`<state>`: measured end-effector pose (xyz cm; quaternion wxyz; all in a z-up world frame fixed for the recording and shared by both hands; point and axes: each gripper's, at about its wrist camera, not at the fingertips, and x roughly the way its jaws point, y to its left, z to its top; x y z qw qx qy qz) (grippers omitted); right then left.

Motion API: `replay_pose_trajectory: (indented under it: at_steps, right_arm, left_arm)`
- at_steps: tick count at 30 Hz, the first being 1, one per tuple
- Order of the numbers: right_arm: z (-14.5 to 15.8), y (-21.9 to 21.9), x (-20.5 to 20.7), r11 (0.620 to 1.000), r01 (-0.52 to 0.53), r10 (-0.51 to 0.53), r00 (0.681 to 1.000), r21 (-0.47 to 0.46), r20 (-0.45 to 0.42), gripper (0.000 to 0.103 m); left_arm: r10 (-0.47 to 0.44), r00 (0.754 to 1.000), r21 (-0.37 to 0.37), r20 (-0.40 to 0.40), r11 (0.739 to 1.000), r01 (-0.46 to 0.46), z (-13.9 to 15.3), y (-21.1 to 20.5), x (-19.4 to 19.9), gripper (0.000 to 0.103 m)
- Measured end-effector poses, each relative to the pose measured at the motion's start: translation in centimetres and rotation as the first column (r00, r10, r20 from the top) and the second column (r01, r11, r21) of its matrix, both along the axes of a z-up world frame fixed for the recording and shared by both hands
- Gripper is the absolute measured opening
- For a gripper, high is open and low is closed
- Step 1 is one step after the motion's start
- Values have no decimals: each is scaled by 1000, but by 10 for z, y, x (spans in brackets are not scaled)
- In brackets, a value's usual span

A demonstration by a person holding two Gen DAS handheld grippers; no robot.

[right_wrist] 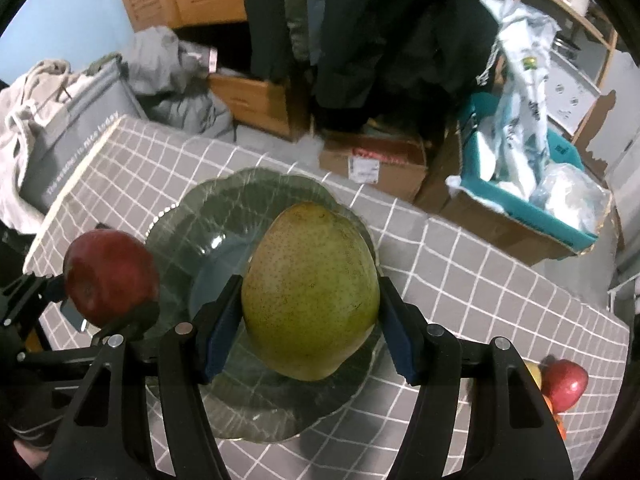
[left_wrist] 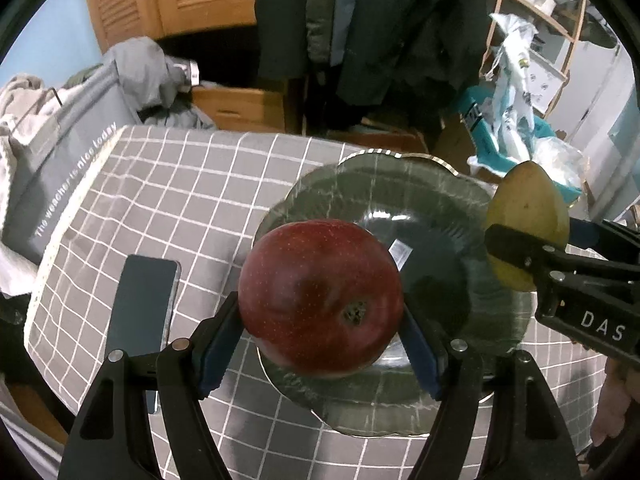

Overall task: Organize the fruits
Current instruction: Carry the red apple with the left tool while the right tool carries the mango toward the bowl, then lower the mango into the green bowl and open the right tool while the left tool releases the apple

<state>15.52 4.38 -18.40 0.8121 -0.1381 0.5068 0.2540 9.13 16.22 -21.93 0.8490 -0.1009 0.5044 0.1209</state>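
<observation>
A red apple (left_wrist: 320,296) is being gripped between the two blue pads of the left gripper (left_wrist: 322,340), its jaws closed against both sides of the fruit, and it is being held above the near left part of a glass plate (left_wrist: 404,184). A green pear (right_wrist: 310,292) is being clamped the same way in the right gripper (right_wrist: 310,340), which is being held over the plate's middle, coming in from the right. The plate is being carried by a grey checked tablecloth (left_wrist: 180,184), with a phone (left_wrist: 142,308) lying flat beside it. More fruit (right_wrist: 562,384) is being seen at the table's right edge
</observation>
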Motion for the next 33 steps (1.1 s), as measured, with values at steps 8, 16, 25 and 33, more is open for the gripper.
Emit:
replay_pose_trajectory:
  at_steps: [8,16,25,33]
  right_arm:
    - [-28,9,4,999,-22,20,998,-36,-61,65]
    - [-39,7,8,999,-19,15,996,-49,-90,65]
    - [-42,5,13,999,-7,3,994,-38,-106,65]
    - [-42,8,13,1000,-10,7,993,-27,-114,65]
  left_arm:
    - [18,998,-30,-56,999,-20,-22,7,6,77]
    - [13,994,-35,-104,999,-16,-38,4,10,77]
    - [8,988,-19,-156,1000,-11,-51,7,12,77]
    - [14,981,-74,-196,997,-29,-63,12,11,77]
